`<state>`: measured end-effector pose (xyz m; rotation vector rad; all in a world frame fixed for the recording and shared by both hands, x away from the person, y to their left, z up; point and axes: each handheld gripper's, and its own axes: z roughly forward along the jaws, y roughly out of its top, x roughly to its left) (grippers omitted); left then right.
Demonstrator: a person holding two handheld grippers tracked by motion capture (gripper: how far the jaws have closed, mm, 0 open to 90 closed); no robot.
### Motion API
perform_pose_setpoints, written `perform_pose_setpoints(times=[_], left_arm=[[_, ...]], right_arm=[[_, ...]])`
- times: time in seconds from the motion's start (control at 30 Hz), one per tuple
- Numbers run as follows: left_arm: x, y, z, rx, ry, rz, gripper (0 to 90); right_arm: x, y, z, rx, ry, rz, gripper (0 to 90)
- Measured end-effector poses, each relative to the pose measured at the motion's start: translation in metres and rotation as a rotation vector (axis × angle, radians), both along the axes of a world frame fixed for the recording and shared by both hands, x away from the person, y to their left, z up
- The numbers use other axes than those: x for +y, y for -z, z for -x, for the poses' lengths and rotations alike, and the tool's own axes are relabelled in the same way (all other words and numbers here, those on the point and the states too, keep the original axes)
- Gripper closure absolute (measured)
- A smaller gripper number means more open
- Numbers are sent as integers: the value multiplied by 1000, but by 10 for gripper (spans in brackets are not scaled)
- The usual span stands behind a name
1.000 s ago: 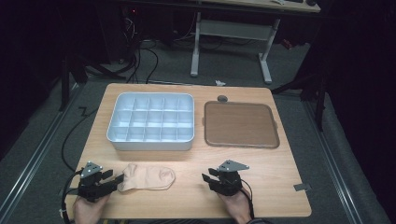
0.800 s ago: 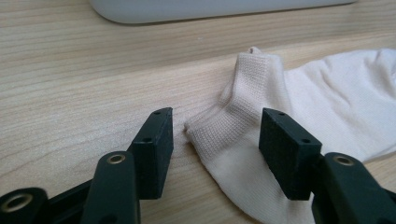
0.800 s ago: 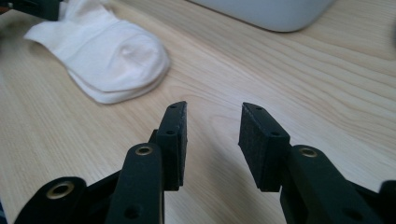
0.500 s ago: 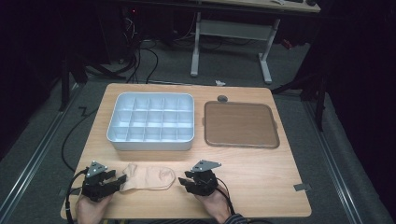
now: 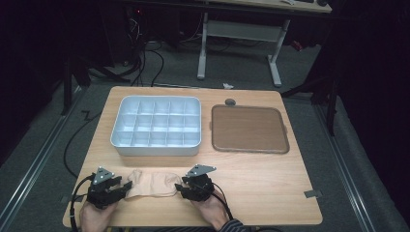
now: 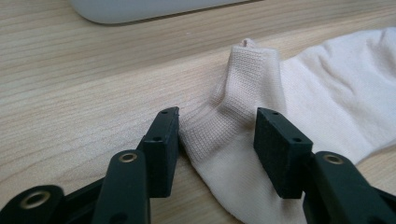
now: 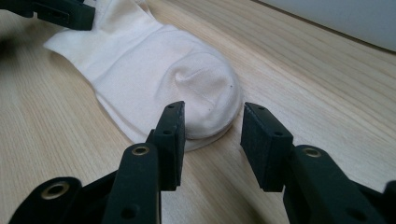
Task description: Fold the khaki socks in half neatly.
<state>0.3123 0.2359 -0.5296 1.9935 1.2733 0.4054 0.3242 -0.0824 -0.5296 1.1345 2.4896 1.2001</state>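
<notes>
A cream sock (image 5: 151, 183) lies flat near the table's front edge, between my two grippers. My left gripper (image 5: 124, 186) points right at its ribbed cuff (image 6: 233, 107). The jaws straddle the cuff and have just been closing, with the pads still apart from the cloth on one side. My right gripper (image 5: 179, 188) points left at the sock's toe (image 7: 205, 93). Its jaws have just been opening, and the toe's tip lies between them with a gap at the right pad. In the right gripper view the left gripper's jaw (image 7: 60, 11) rests at the sock's far end.
A white tray with several compartments (image 5: 157, 145) stands behind the sock, and its wall is in the left gripper view (image 6: 140, 7). A brown square mat (image 5: 249, 128) lies to its right. Bare wood stretches right of my right hand.
My right gripper has slid left across the table to the sock's toe. The left gripper has stayed at the cuff, with its jaws drawn closer together.
</notes>
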Motion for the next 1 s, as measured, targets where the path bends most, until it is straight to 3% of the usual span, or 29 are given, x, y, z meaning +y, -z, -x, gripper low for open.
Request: perform_pose_setpoints(times=[0.23,0.33,0.6,0.63,0.8,1.0], left_arm=[[0,0,1,-5,8,-8,546],[-1,0,1,-2,17,-15,559],[-4,-1,1,-2,40,-21,654],[-4,-1,1,-1,45,-19,703],[-8,-1,0,10,78,-4,793],[-9,-2,-1,32,101,23,825]], right_arm=[[6,-4,-2,1,11,-13,593],[9,-3,-4,6,13,4,596],[11,-1,-1,-29,-3,77,713],[10,-1,-1,-35,-14,83,747],[10,-1,1,-34,-28,84,814],[9,-1,2,-43,-38,86,837]])
